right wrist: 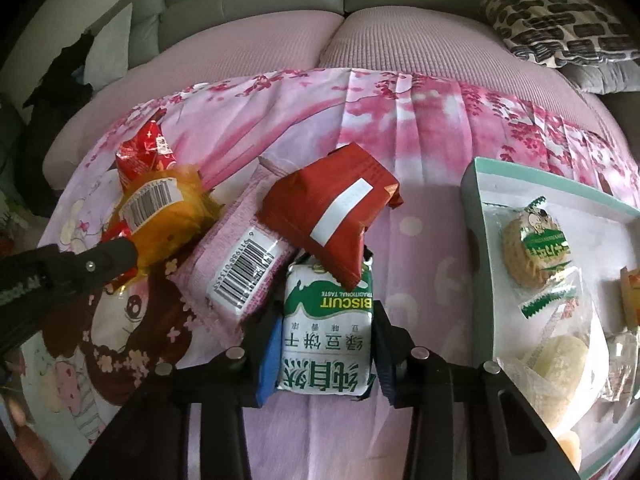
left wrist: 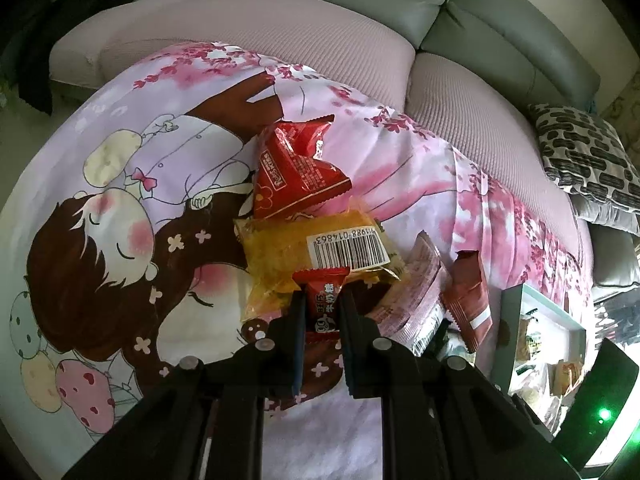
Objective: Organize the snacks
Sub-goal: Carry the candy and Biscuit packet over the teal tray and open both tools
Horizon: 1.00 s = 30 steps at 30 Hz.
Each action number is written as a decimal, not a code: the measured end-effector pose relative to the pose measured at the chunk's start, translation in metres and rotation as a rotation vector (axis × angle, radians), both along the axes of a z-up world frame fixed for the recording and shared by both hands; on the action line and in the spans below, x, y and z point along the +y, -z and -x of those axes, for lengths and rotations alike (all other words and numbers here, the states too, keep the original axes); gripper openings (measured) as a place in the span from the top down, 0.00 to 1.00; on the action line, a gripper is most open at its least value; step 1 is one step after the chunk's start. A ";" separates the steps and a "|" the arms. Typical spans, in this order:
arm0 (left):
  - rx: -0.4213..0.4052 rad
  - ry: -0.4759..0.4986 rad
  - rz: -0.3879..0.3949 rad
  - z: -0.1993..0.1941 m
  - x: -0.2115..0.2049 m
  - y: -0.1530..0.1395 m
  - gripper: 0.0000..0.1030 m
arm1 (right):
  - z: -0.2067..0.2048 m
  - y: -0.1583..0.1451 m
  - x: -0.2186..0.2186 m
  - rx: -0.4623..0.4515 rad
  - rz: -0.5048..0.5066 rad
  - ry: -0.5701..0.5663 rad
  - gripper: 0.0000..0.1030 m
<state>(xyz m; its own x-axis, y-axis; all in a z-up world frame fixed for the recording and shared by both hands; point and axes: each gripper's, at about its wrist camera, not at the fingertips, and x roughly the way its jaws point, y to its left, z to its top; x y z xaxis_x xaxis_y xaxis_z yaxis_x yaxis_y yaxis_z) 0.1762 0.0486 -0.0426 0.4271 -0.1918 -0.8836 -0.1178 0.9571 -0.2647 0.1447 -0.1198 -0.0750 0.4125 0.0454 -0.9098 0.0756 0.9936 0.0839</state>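
Note:
My left gripper [left wrist: 322, 300] is shut on a small red candy packet [left wrist: 322, 308], just in front of a yellow barcoded packet [left wrist: 304, 252]. A red triangular packet [left wrist: 296, 172] lies beyond that. My right gripper [right wrist: 326, 312] is shut on a green-and-white biscuit pack [right wrist: 326, 332] that rests on the cloth. A dark red packet [right wrist: 336, 216] overlaps the biscuit pack's far end, and a pink barcoded packet [right wrist: 244, 264] lies against its left side. The left gripper's finger [right wrist: 116, 256] shows at the left by the yellow packet [right wrist: 168, 208].
A white tray with a teal rim [right wrist: 472, 184] sits to the right and holds several wrapped snacks [right wrist: 532, 248]. Everything lies on a pink cartoon-print cloth [left wrist: 120, 200] spread over a sofa seat [right wrist: 280, 40]. A patterned cushion [right wrist: 560, 24] is at the far right.

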 end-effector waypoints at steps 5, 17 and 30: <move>-0.037 -0.004 -0.008 0.005 0.002 -0.013 0.84 | 0.007 -0.013 -0.007 -0.016 -0.043 0.010 0.59; -0.144 0.007 -0.012 0.015 -0.002 -0.053 0.84 | 0.033 -0.062 -0.023 -0.113 -0.129 0.017 0.59; -0.216 0.161 -0.005 0.022 -0.062 -0.071 0.84 | 0.049 -0.088 -0.090 -0.188 -0.116 0.171 0.59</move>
<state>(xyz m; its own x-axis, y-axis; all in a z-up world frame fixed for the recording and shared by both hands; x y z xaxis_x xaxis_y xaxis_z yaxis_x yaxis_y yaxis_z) 0.1541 -0.0131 0.0288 0.5698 -0.2687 -0.7766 0.0946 0.9602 -0.2628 0.0959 -0.2101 0.0126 0.5841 0.0595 -0.8095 0.2142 0.9507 0.2244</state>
